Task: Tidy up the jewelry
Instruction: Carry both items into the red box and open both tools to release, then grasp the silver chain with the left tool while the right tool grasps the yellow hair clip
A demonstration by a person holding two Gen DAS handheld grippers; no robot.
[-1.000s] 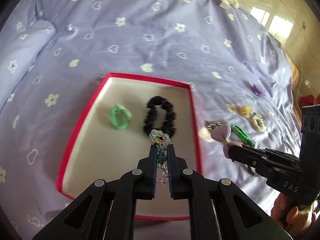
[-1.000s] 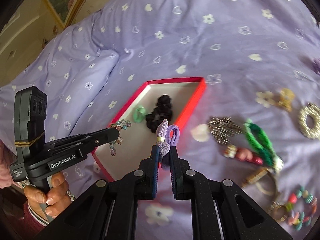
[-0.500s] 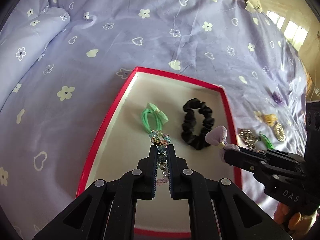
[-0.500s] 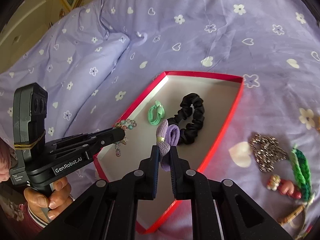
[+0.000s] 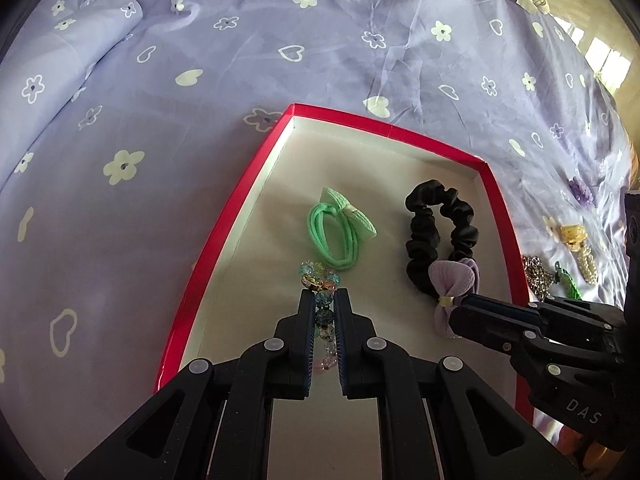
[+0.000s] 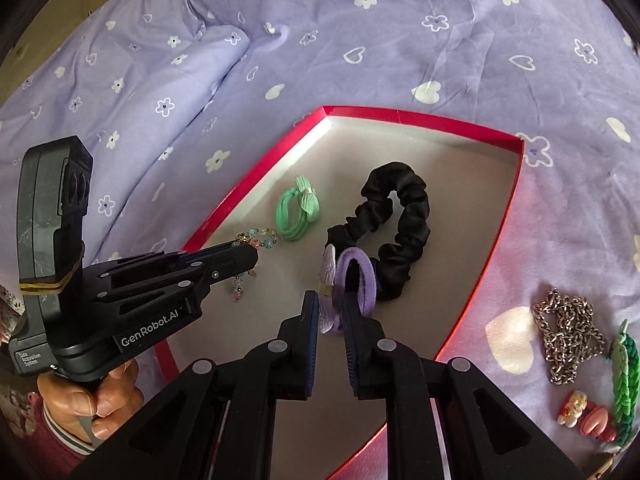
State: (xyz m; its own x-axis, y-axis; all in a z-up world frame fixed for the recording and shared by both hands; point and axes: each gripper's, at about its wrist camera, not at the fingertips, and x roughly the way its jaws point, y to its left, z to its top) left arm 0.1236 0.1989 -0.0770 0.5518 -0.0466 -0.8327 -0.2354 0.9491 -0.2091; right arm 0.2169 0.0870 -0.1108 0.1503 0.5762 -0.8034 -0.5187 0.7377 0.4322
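Note:
A red-rimmed box (image 5: 224,224) (image 6: 496,240) lies on the purple bedspread. In it are a green hair tie with a bow (image 5: 340,228) (image 6: 298,208) and a black scrunchie (image 5: 440,236) (image 6: 396,232). My left gripper (image 5: 324,300) (image 6: 256,258) is shut on a beaded bracelet (image 5: 320,280) (image 6: 258,238), held low over the box floor near the green tie. My right gripper (image 6: 334,300) (image 5: 460,312) is shut on a lilac hair tie with a bow (image 6: 352,280) (image 5: 452,284), over the box beside the scrunchie.
Right of the box on the bedspread lie a silver chain (image 6: 568,332) (image 5: 534,276), a green braided piece (image 6: 624,376), small pink charms (image 6: 584,420), a gold clip (image 5: 576,240) and a purple flower (image 5: 582,192). A pillow fold rises at the left (image 6: 132,72).
Both grippers have moved forward and down over the box with their items still held. The box and its contents look larger and nearer.

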